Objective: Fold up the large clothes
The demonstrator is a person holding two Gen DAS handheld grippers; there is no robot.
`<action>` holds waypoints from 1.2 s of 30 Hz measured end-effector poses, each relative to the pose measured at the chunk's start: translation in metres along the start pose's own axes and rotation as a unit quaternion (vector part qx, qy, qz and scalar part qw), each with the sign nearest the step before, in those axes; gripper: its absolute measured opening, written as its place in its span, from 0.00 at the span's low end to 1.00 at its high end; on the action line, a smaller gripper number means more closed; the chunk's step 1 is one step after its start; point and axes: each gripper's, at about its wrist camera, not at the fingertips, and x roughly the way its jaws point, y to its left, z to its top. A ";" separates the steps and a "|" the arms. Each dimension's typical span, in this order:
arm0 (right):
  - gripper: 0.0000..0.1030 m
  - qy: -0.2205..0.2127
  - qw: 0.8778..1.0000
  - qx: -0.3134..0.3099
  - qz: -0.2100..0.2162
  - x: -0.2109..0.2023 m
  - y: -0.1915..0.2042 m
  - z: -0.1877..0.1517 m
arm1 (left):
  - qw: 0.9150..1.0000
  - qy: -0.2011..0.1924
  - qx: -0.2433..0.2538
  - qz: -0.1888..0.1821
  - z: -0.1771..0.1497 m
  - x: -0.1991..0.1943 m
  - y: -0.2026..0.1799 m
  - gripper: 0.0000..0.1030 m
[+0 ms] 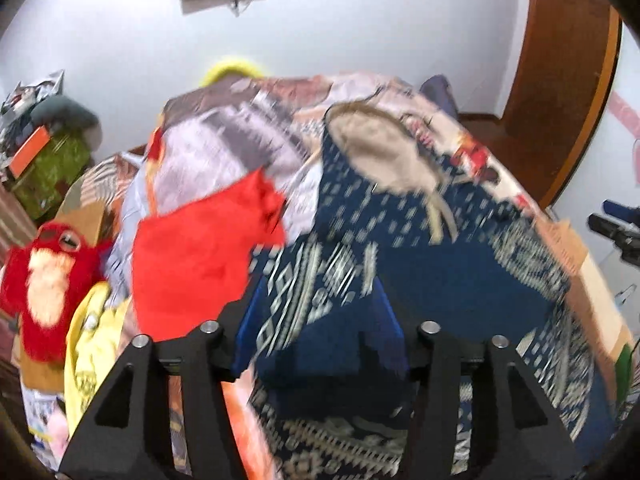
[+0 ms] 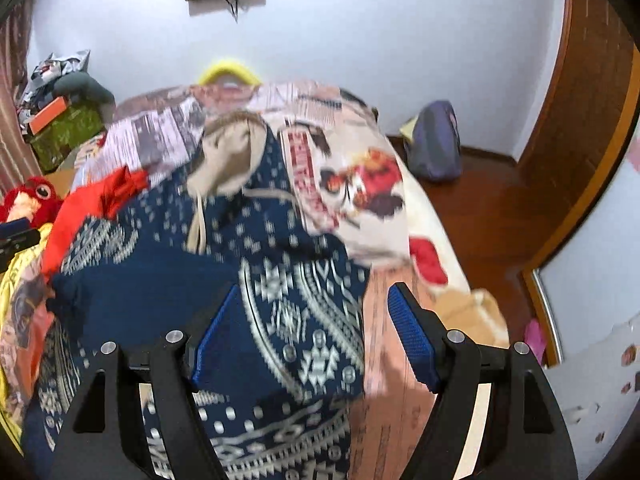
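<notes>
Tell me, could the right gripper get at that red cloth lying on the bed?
Probably not directly: the red cloth lies far across the blue patterned garment from the right gripper, nearer the left gripper.

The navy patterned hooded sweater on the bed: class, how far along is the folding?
Done: the navy patterned hooded sweater lies partly bunched on the bed. In hand: nothing; the left gripper and right gripper are open. Left: final tidying, the red garment.

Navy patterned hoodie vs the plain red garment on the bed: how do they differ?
The navy patterned hoodie carries white geometric motifs; the plain red garment has none. The hoodie has a beige-lined hood and drawstrings; the red garment shows neither. The hoodie covers more bed and lies under both grippers; the red garment sits crumpled to its left. Both lie on the bed.
</notes>
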 end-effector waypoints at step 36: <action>0.19 0.127 0.979 0.115 0.106 0.257 0.030 0.096 | 0.982 0.113 -0.130 -0.077 0.103 0.264 0.009 0.26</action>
